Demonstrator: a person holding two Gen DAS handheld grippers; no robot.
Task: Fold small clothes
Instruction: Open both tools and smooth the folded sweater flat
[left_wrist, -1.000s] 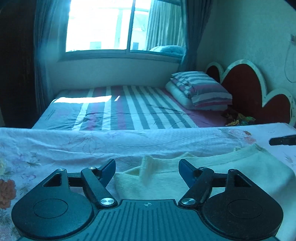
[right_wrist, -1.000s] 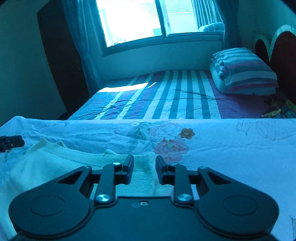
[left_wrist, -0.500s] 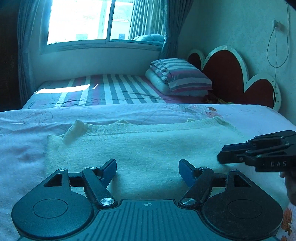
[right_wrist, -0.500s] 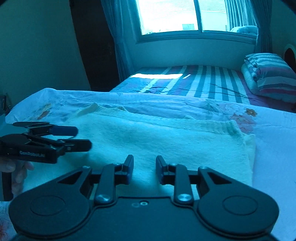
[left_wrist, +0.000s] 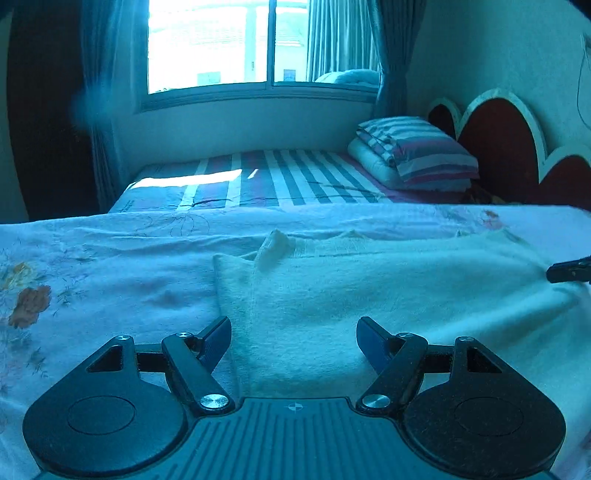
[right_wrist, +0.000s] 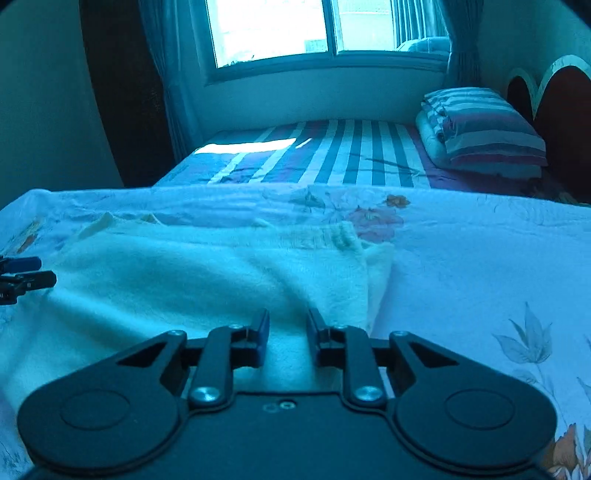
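A pale cream knitted garment (left_wrist: 388, 295) lies flat on a floral sheet (left_wrist: 92, 280); it also shows in the right wrist view (right_wrist: 192, 280). My left gripper (left_wrist: 293, 332) is open, low over the garment's near left edge, holding nothing. My right gripper (right_wrist: 287, 328) is partly open over the garment's near right corner, fabric showing between the fingers but not clamped. The right gripper's tip shows at the right edge of the left view (left_wrist: 569, 271); the left gripper shows at the left edge of the right view (right_wrist: 22, 278).
Beyond the floral sheet is a striped bed (left_wrist: 280, 177) with a stack of folded striped bedding (left_wrist: 413, 155). A red scalloped headboard (left_wrist: 509, 147) stands at the right. A bright window (left_wrist: 236, 44) with curtains fills the far wall.
Both grippers dropped lower and swung back toward the garment's near corners, left to the left edge, right to the right edge. Each now sees only the other's tip. Jaw openings unchanged.
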